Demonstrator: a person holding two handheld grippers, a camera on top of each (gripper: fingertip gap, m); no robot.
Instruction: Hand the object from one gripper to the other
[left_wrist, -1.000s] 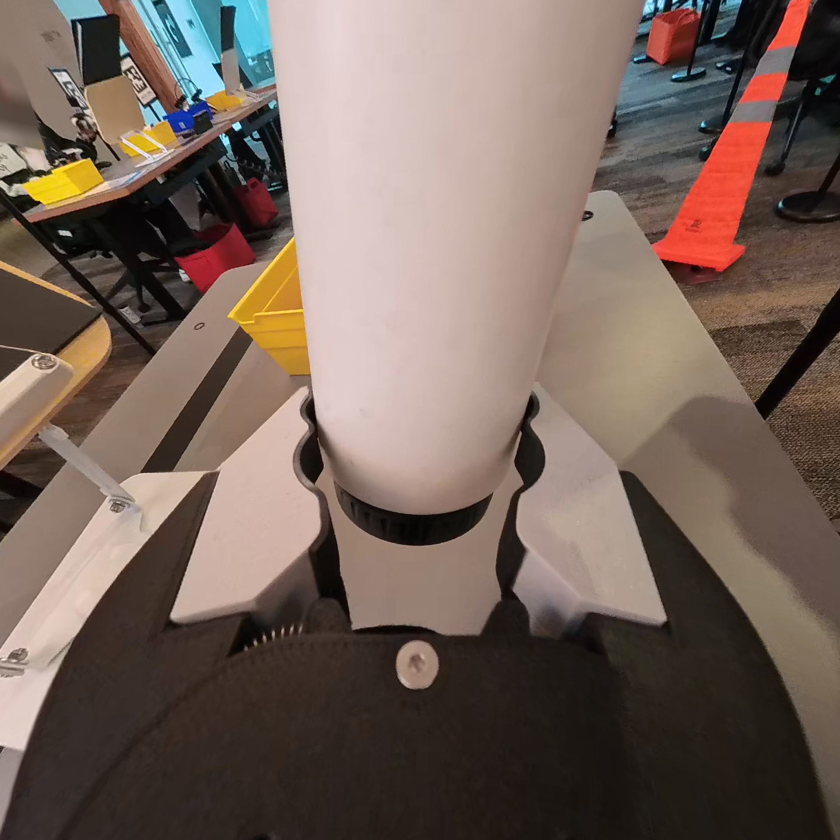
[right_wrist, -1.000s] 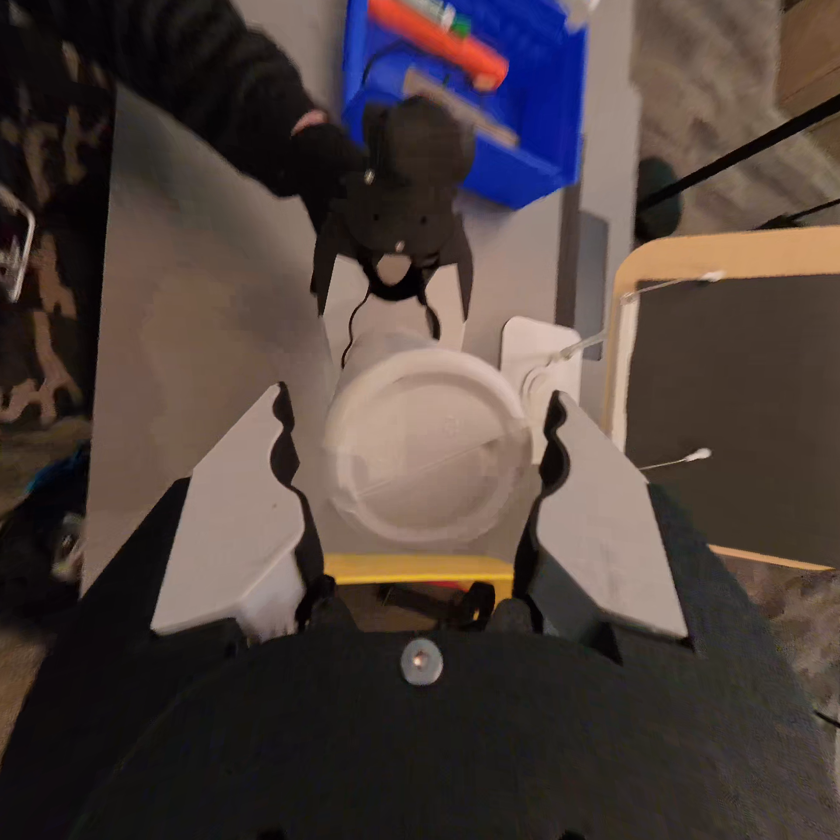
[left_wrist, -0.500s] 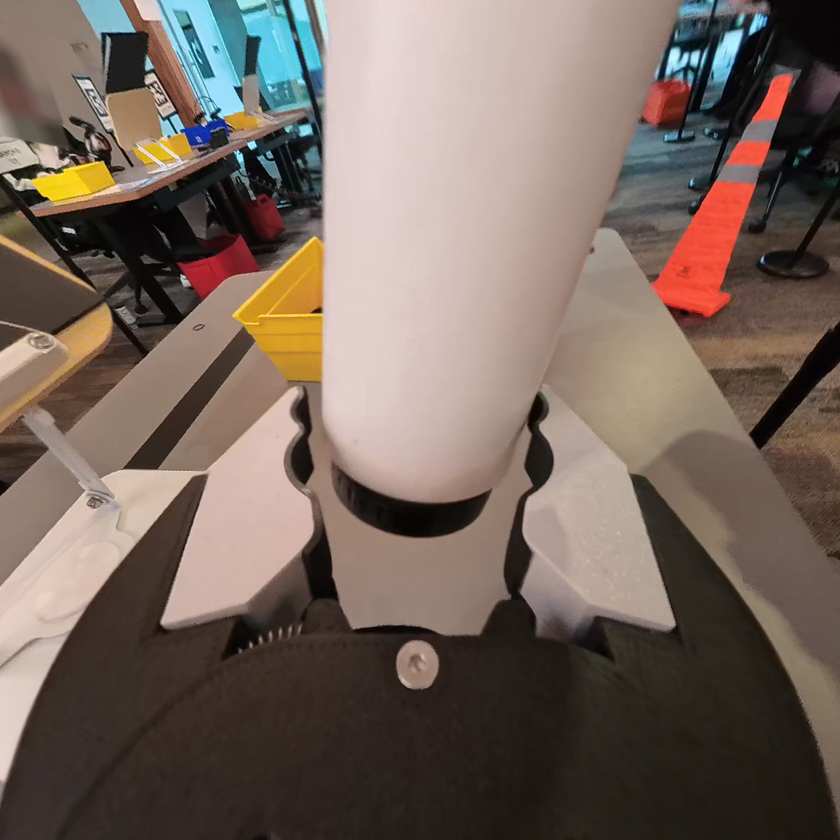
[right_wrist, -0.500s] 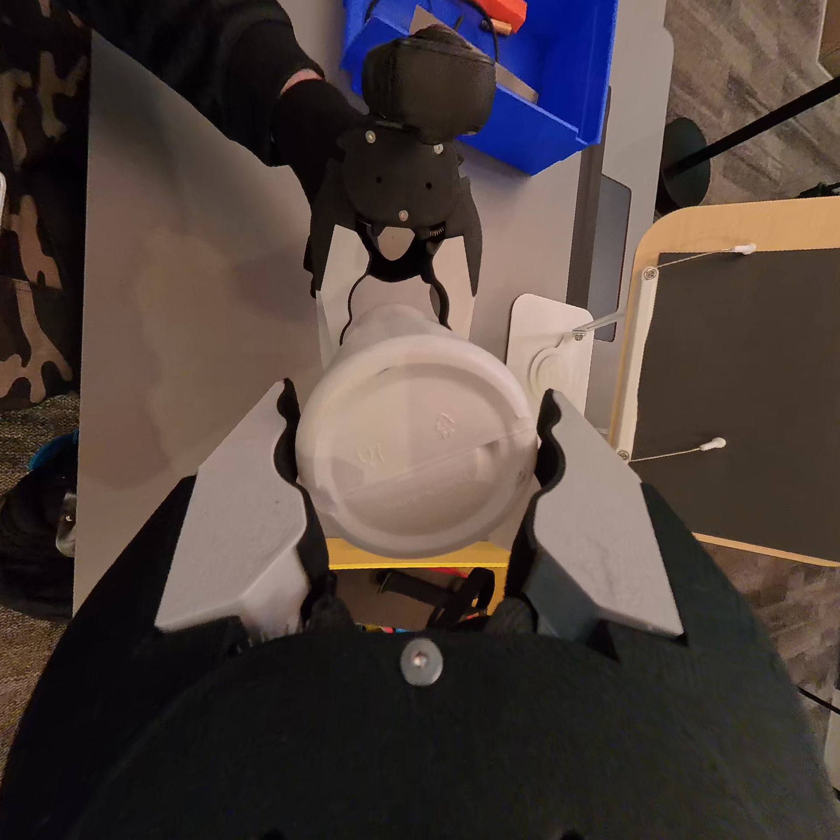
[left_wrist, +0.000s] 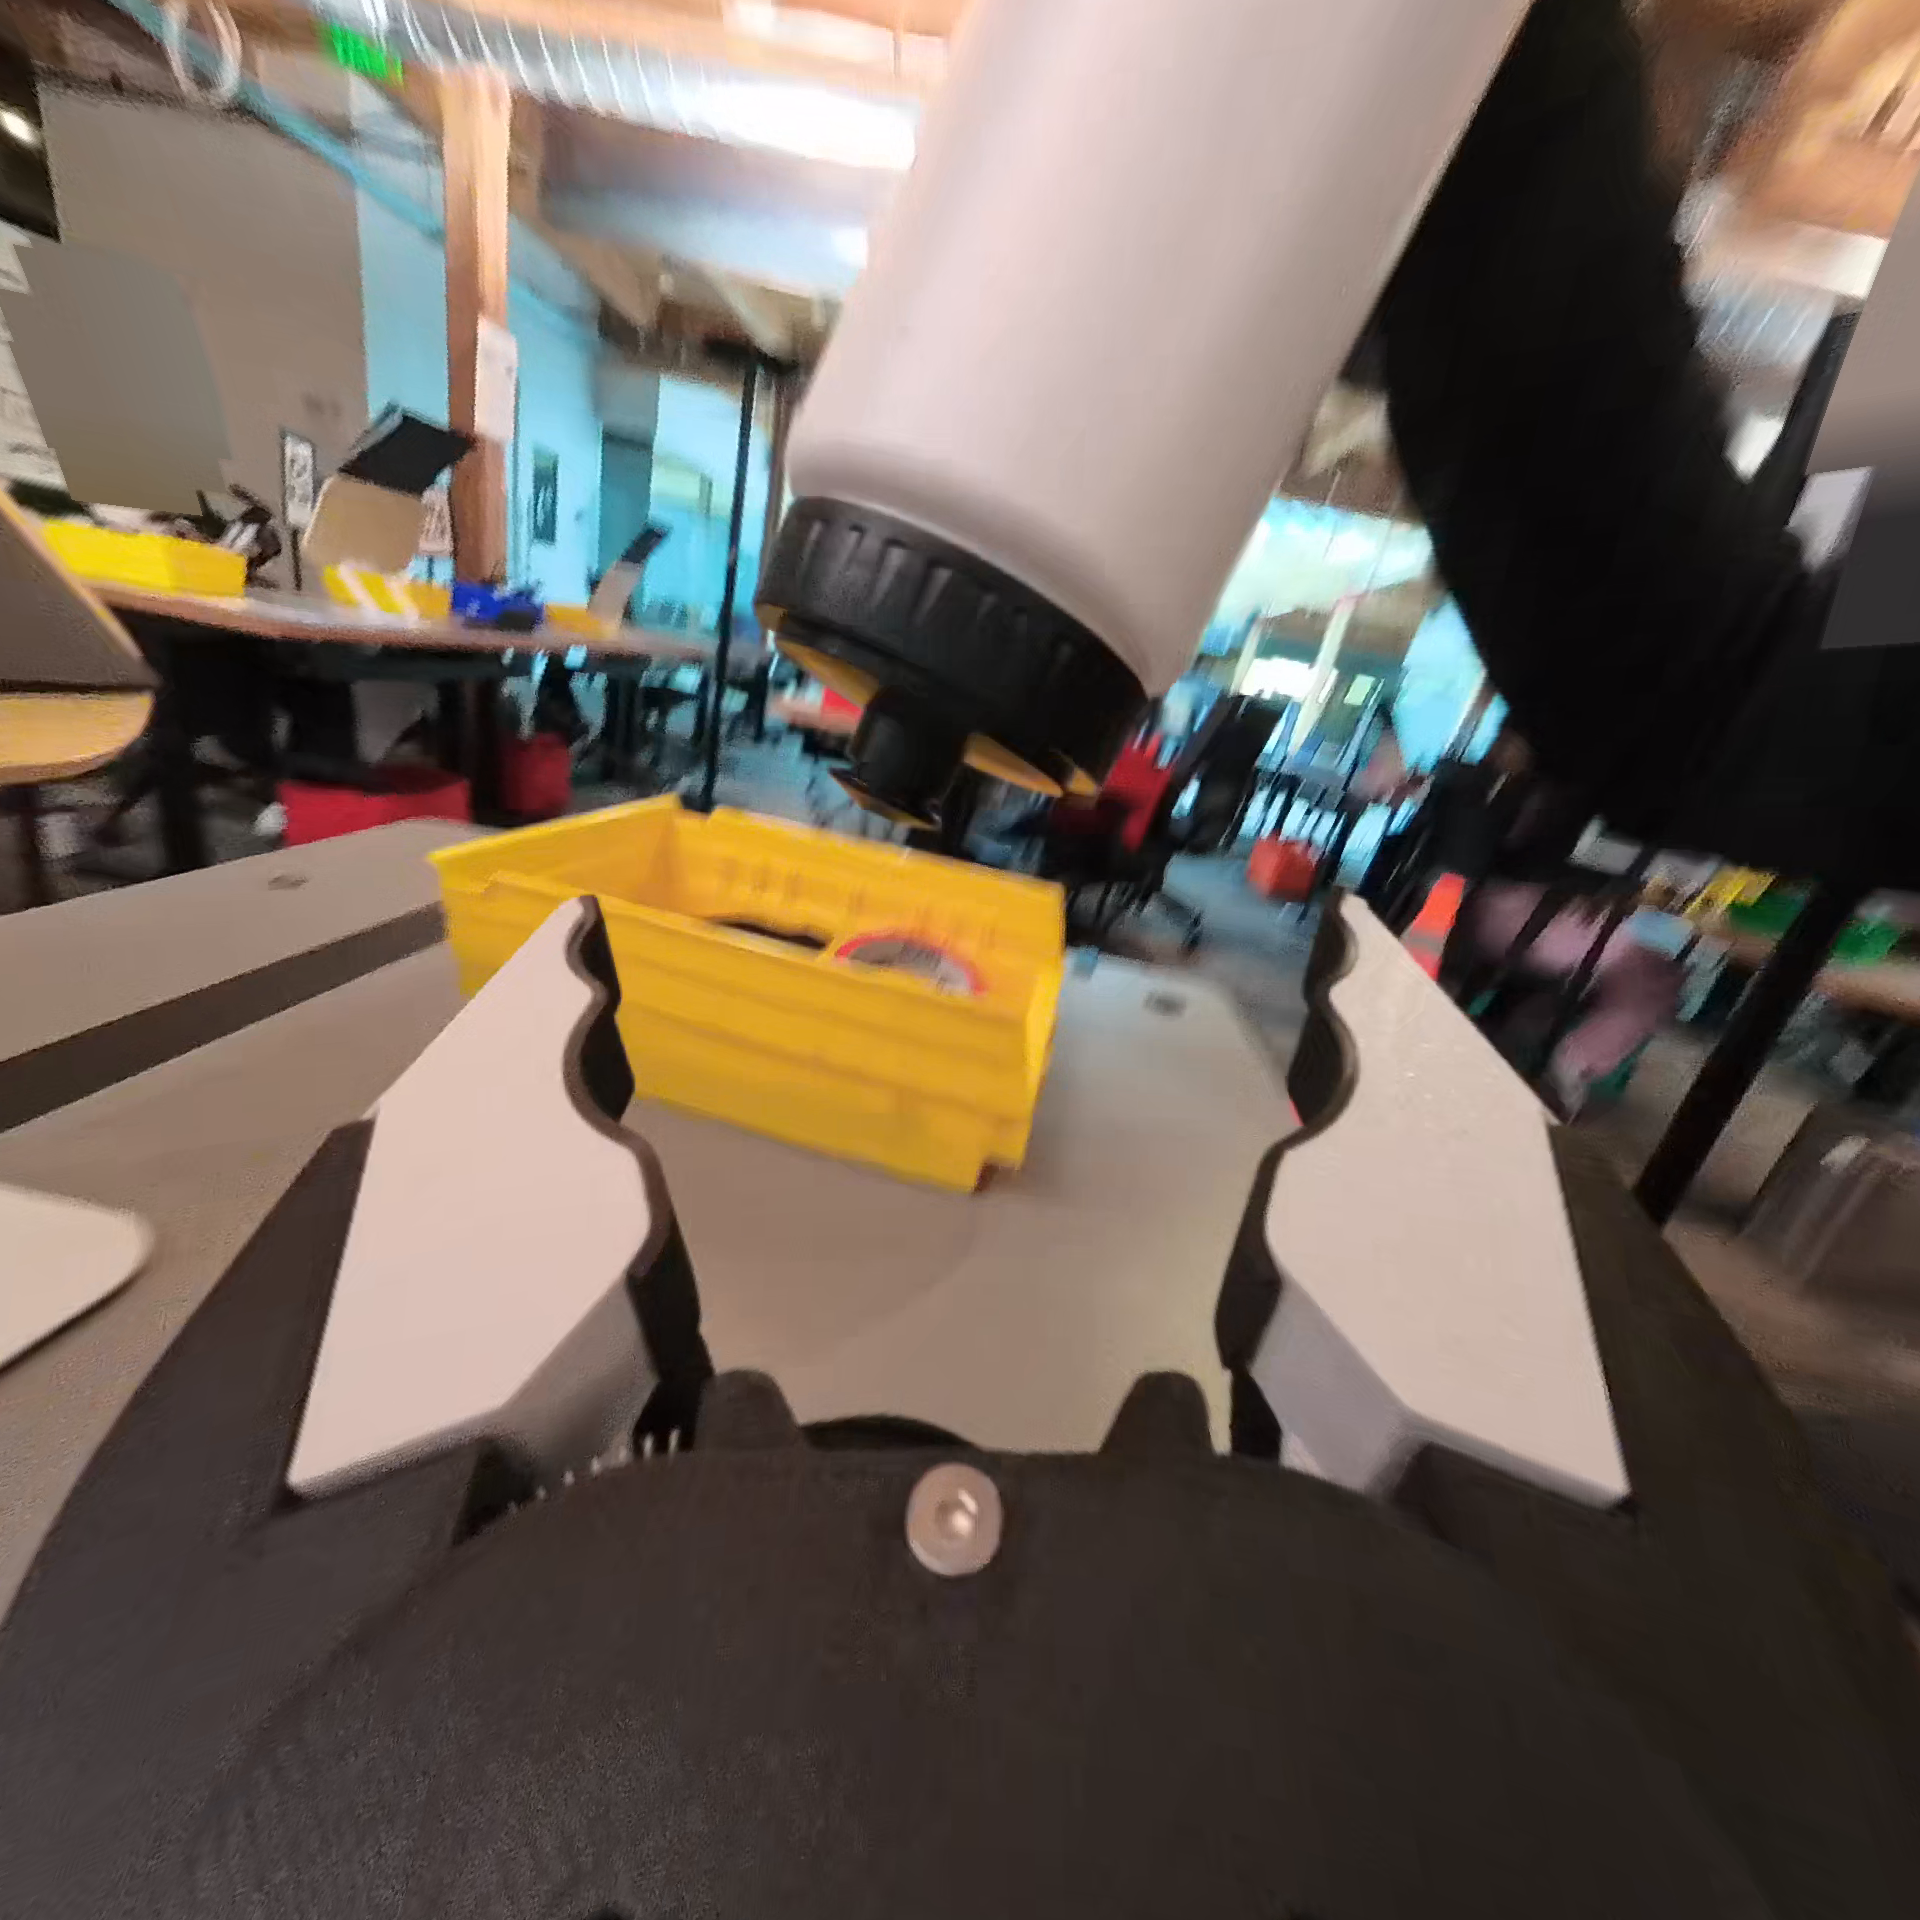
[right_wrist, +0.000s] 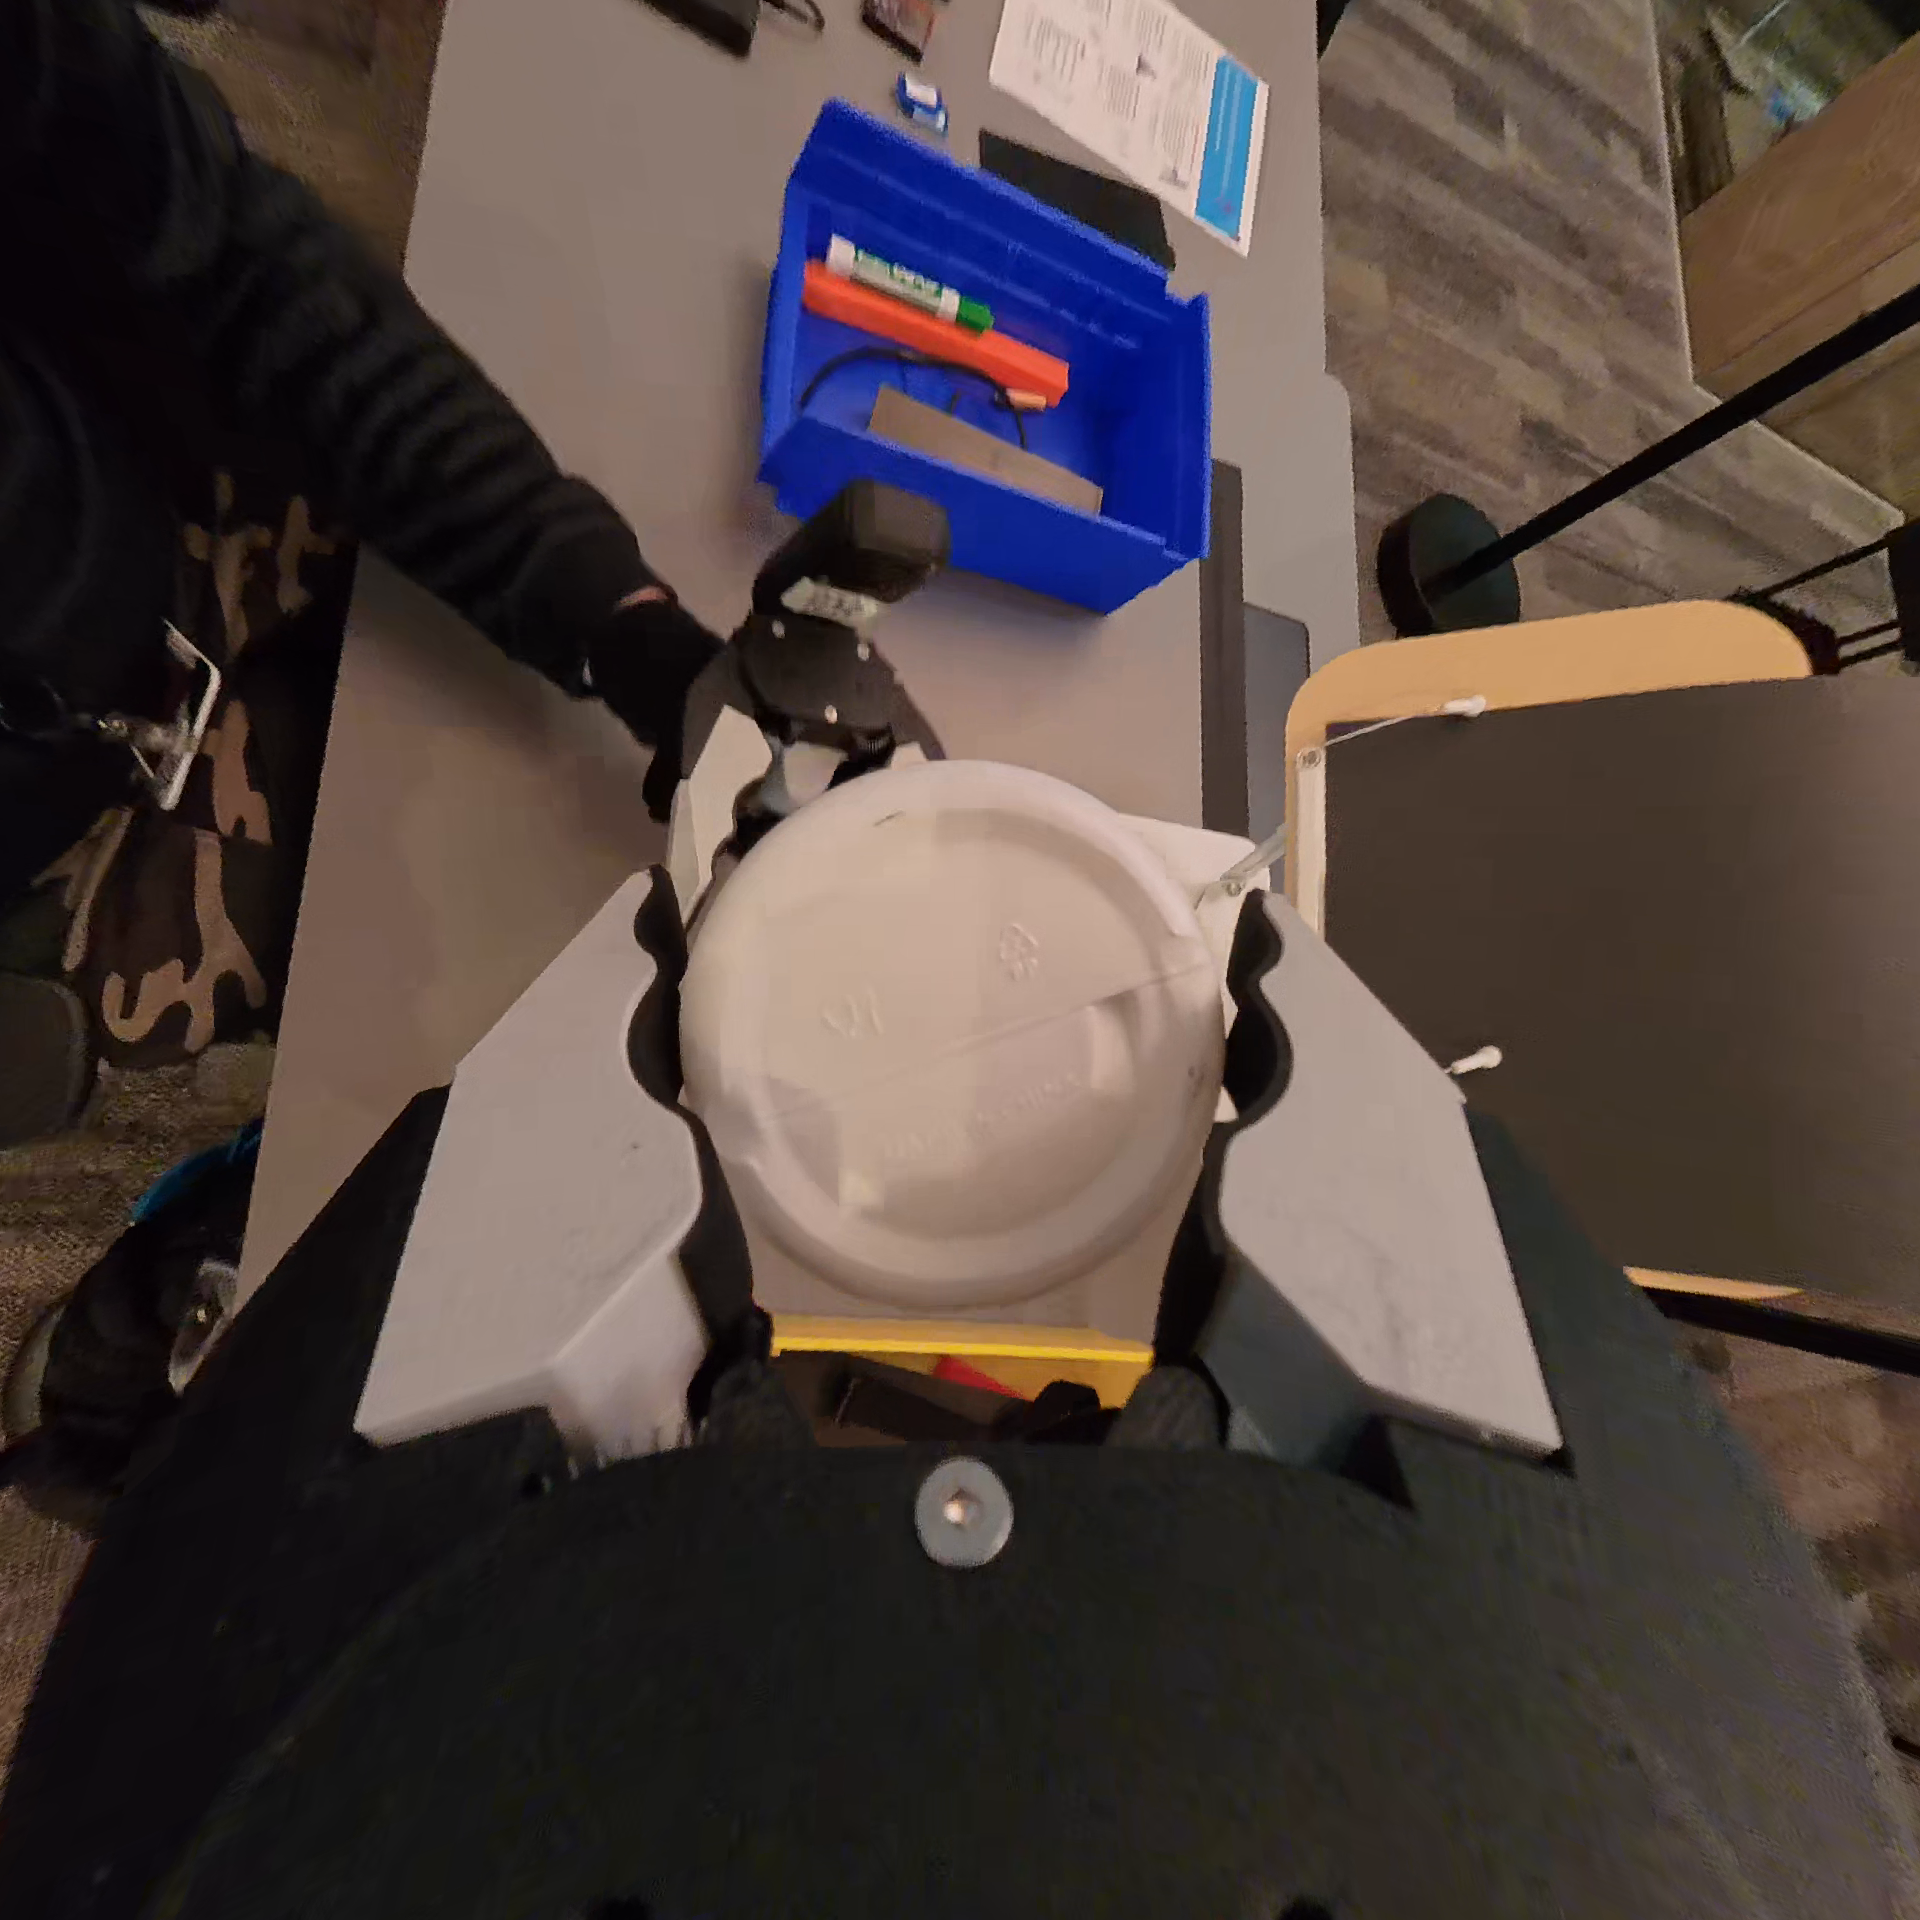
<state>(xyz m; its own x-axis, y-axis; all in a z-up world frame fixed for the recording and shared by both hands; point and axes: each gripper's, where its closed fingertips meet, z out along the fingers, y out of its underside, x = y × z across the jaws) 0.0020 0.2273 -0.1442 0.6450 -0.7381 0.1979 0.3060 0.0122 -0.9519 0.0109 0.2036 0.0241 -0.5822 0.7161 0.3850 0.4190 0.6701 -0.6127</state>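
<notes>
Handover is finishing: right tongs (right_wrist: 951, 1049) are gripping the white plastic bottle (right_wrist: 951, 1039); left tongs (left_wrist: 961, 1049) are gaping empty, needing only to be drawn clear.

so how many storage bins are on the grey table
2. A blue bin sits at the table's far end beyond the left claw; a yellow bin lies under the white bottle, mostly hidden in the right wrist view.
</notes>
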